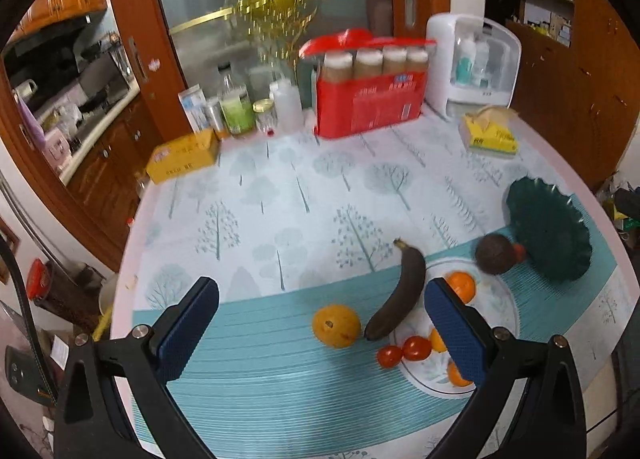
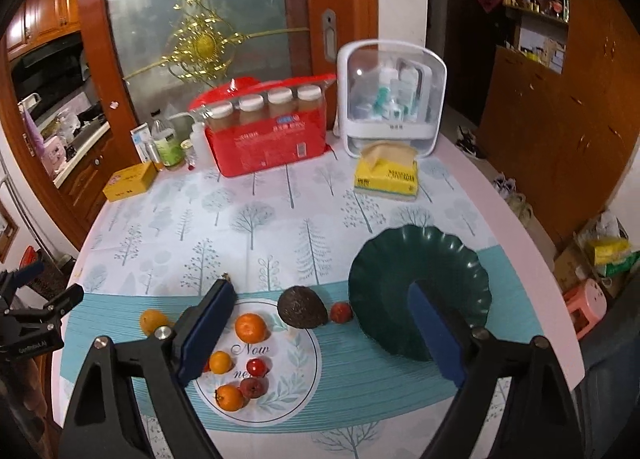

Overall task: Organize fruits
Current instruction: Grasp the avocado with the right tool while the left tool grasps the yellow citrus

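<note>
My left gripper (image 1: 320, 290) hangs open over the table with nothing between its fingers. Just beyond it lie a large orange (image 1: 336, 325) and a dark overripe banana (image 1: 398, 295). Two tomatoes (image 1: 403, 351) and small tangerines (image 1: 462, 287) sit to the right. My right gripper (image 2: 320, 293) is open too and holds nothing. Ahead of it lie a dark avocado (image 2: 302, 307) and a small red fruit (image 2: 341, 311). The empty dark green scalloped plate (image 2: 400, 259) lies partly behind its right finger. Tangerines (image 2: 251, 327) and tomatoes (image 2: 257, 366) lie on a printed white circle.
At the back of the table stand a red carton of bottles (image 2: 264, 139), a white plastic organiser (image 2: 390, 103), a yellow tissue pack (image 2: 386, 175), a yellow box (image 2: 128, 181) and jars (image 2: 168, 143). The table's round edge (image 2: 532, 259) drops off to the right.
</note>
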Tool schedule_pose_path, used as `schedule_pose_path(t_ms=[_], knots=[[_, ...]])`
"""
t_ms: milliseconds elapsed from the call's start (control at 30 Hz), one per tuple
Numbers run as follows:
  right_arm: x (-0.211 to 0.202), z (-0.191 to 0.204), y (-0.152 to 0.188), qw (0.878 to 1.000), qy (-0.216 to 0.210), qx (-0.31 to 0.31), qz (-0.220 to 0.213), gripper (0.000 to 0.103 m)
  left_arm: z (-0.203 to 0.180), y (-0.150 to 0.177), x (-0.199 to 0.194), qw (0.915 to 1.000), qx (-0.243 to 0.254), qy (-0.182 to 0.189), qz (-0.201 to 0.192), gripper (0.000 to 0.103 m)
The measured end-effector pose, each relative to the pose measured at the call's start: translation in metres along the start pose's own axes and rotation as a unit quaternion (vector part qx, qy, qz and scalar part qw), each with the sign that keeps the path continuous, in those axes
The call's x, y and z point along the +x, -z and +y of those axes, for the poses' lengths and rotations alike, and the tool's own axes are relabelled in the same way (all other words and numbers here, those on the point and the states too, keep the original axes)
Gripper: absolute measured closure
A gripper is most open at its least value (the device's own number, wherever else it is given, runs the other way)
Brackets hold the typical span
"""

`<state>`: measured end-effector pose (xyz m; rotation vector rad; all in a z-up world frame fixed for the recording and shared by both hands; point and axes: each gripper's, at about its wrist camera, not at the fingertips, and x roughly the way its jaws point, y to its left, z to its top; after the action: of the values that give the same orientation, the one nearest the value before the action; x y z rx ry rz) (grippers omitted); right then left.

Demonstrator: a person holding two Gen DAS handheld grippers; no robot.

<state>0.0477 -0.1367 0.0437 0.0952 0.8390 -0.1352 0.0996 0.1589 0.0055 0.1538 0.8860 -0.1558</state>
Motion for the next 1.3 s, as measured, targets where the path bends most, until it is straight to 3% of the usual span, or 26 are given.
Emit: schedule_pose_path(t_ms=[300, 567, 867, 1100, 1300], knots=[[0.056, 0.001, 0.014, 0.999, -0.011, 0.015, 0.037, 0.014, 0.021, 0.023, 0.08, 0.9962, -0.046, 0.022, 0.071, 0.001], [0.119, 0.008, 0.027, 0.997, -0.014, 0.01, 0.079, 0.014, 0.021, 0.035, 0.132, 0.9925, -0.056, 0.021, 0.106, 0.001], [0.173, 0.016, 0.03, 0.994, -0.017, -0.005, 0.109, 0.014, 0.021, 0.042, 0.167, 0.9867, -0.088, 0.014, 0.136, 0.002], [0.2, 0.024, 0.037, 0.991, -0.018, -0.027, 0.133, 0.023, 0.02, 0.049, 0.18, 0.9825, -0.108, 0.016, 0.151, 0.004], [0.216, 0.029, 0.043, 0.988, -0.032, -0.03, 0.15, 0.029, 0.017, 0.052, 0.188, 0.9794, -0.119, 0.02, 0.162, 0.012]])
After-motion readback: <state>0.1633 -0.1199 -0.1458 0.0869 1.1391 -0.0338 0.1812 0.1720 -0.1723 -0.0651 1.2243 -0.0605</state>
